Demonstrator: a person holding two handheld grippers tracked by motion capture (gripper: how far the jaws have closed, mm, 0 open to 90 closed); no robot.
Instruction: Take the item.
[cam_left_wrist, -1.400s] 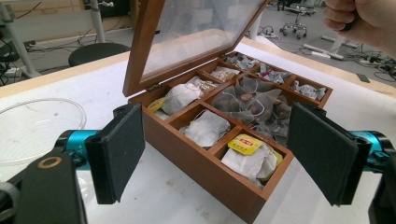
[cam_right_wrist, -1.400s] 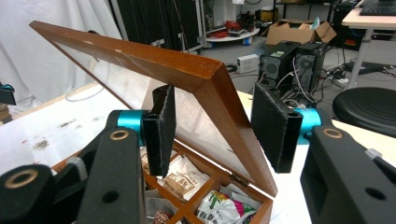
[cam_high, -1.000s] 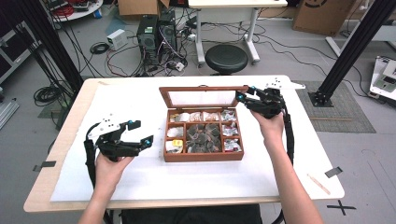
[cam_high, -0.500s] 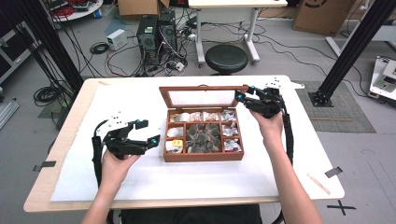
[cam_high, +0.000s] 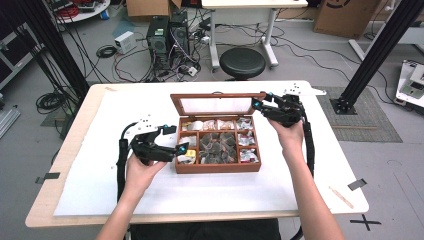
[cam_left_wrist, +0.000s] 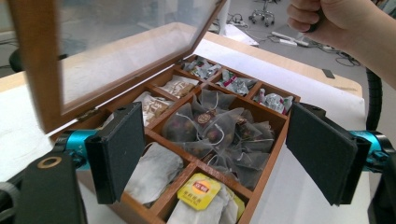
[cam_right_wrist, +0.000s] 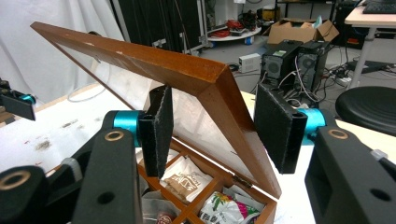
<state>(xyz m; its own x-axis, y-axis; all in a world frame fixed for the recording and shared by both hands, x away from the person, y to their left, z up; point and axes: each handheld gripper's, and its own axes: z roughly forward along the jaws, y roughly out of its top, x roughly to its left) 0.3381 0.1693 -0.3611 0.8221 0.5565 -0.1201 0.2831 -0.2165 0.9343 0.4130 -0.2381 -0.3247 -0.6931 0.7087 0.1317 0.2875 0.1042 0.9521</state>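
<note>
The compartmented brown wooden tea box (cam_high: 217, 145) sits mid-table on the white table cover (cam_high: 100, 190). Its glass-paned wooden lid (cam_right_wrist: 187, 70) stands raised between the right gripper (cam_right_wrist: 212, 128)'s slightly loosened jaws, probably to keep the sachets reachable. The left gripper (cam_left_wrist: 215, 154), jaws spread and empty, faces the yellow-labelled tea bag (cam_left_wrist: 200, 190).
</note>
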